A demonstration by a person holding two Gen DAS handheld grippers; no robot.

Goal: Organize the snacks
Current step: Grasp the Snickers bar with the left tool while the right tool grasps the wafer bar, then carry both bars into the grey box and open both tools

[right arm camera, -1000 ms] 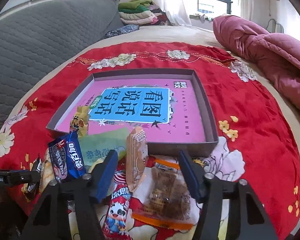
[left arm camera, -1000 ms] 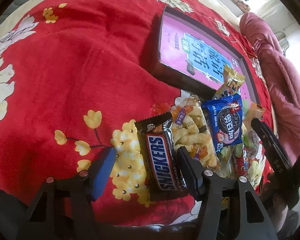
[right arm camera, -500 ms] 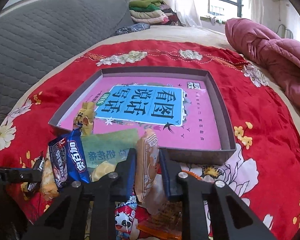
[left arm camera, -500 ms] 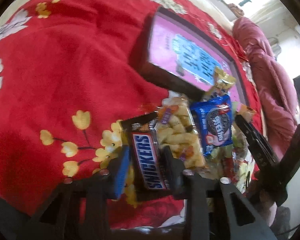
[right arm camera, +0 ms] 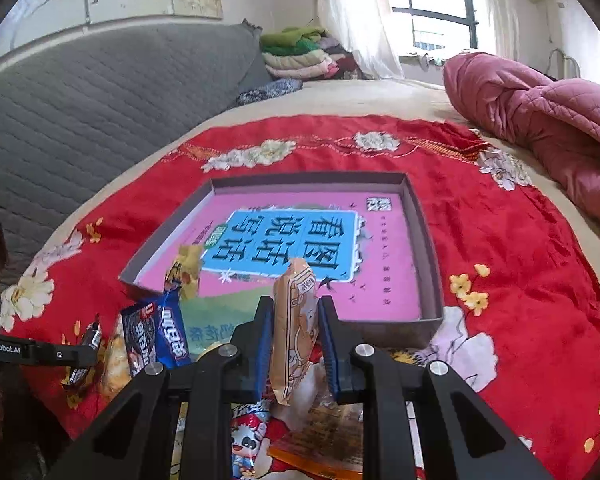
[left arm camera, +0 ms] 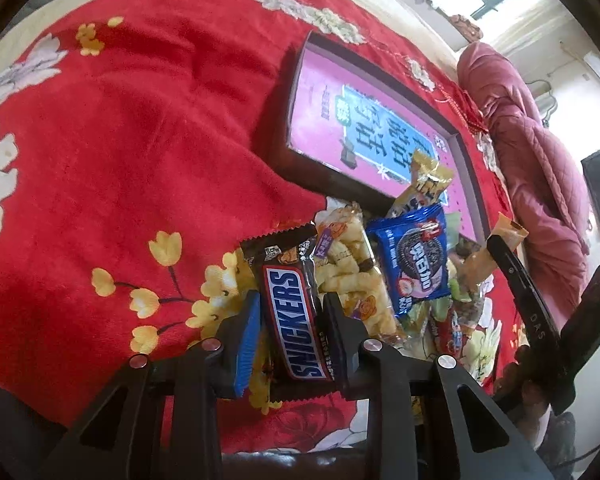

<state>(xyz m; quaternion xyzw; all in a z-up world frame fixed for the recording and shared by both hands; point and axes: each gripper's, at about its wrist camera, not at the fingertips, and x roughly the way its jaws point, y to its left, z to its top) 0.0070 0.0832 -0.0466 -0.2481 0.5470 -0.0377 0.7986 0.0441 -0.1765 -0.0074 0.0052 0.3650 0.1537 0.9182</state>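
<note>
Two clamps: left gripper (left arm camera: 291, 320) on Snickers bar (left arm camera: 292, 304), right gripper (right arm camera: 294, 338) on tan packet (right arm camera: 294, 328), box (right arm camera: 430, 276) ahead.

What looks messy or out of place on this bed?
The snacks sit in a jumbled heap on the red cloth by the box, which looks nearly bare. One yellow packet leans over its near wall. Nothing looks torn or spilled.

Brown Snickers bar (left arm camera: 296, 312) pinched lengthwise in the left claw (left arm camera: 290, 322); tan snack packet (right arm camera: 294, 328) upright in the right claw (right arm camera: 294, 336); blue Oreo pack (left arm camera: 416, 264) beside a shallow pink-bottomed box (right arm camera: 424, 240).
</note>
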